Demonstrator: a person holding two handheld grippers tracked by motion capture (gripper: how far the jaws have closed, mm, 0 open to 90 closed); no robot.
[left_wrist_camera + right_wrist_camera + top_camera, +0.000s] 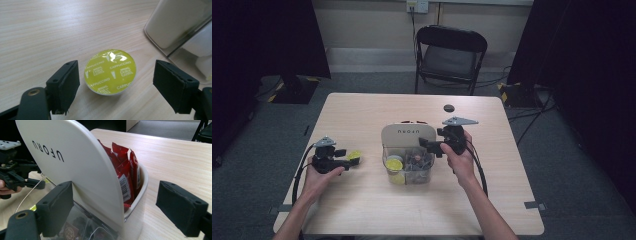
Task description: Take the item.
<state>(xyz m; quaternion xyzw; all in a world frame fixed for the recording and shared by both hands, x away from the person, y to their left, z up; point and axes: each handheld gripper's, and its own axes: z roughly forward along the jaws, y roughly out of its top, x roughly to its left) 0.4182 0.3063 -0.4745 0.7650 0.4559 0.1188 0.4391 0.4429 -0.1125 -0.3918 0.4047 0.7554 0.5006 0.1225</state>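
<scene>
Capsule [110,71] lay foil-up on the bench, left of the organizer [407,136]; I spread the left gripper [116,83] jaws astride it, untouched, while the right gripper [130,210] jaws gaped around the organizer's rim.

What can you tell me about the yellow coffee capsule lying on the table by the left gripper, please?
The coffee capsule is a round pod with a shiny yellow-green foil lid printed with "CAPPUCCINO" again and again in pale letters, and a thin silvery rim. It lies lid up, flat on the light wooden table, left of the organiser box. It sits between the pads of the left gripper, whose jaws stand apart; the left pad is very near its edge, with no visible pressing.
</scene>
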